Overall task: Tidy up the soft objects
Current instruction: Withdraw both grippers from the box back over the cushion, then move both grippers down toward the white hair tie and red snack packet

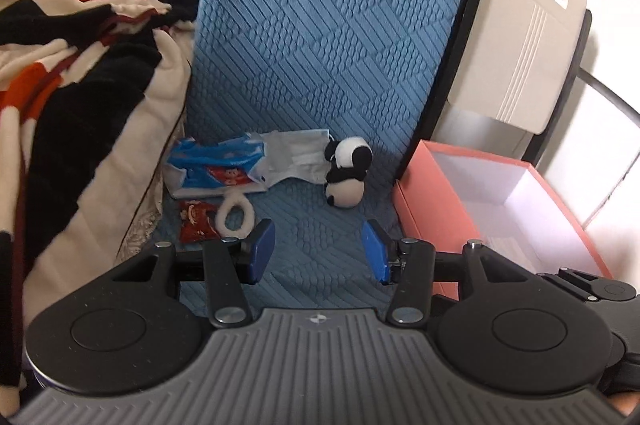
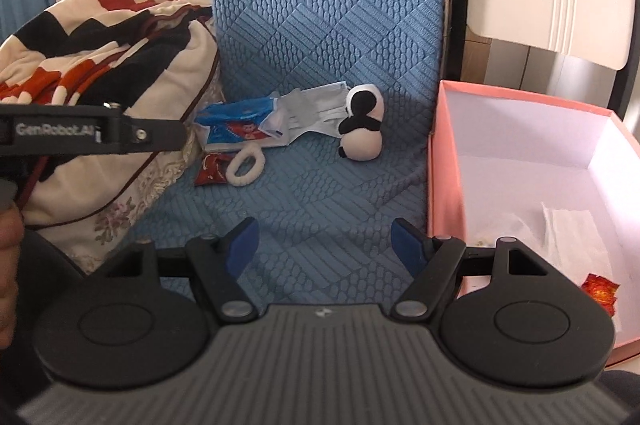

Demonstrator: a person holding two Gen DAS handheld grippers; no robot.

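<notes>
A small panda plush [image 1: 347, 172] [image 2: 363, 129] lies on the blue quilted seat cushion [image 1: 320, 245] [image 2: 320, 193]. Left of it are a pale face mask [image 1: 298, 155] [image 2: 320, 111], a blue-and-white packet [image 1: 218, 165] [image 2: 240, 123], a white fluffy hair tie [image 1: 236, 215] [image 2: 246, 167] and a red wrapper [image 1: 196, 223] [image 2: 210, 169]. My left gripper [image 1: 318, 249] is open and empty, just short of the hair tie and panda. My right gripper [image 2: 324, 245] is open and empty, further back from the items. The left gripper's body [image 2: 92, 133] shows at the left of the right wrist view.
An open pink box [image 1: 440, 209] [image 2: 446, 165] with a white inside stands right of the cushion; it holds white tissue [image 2: 576, 237] and a red wrapper [image 2: 598, 291]. A striped black, red and cream blanket [image 1: 80, 85] [image 2: 100, 37] is heaped on the left. A beige chair back [image 1: 516, 37] rises behind.
</notes>
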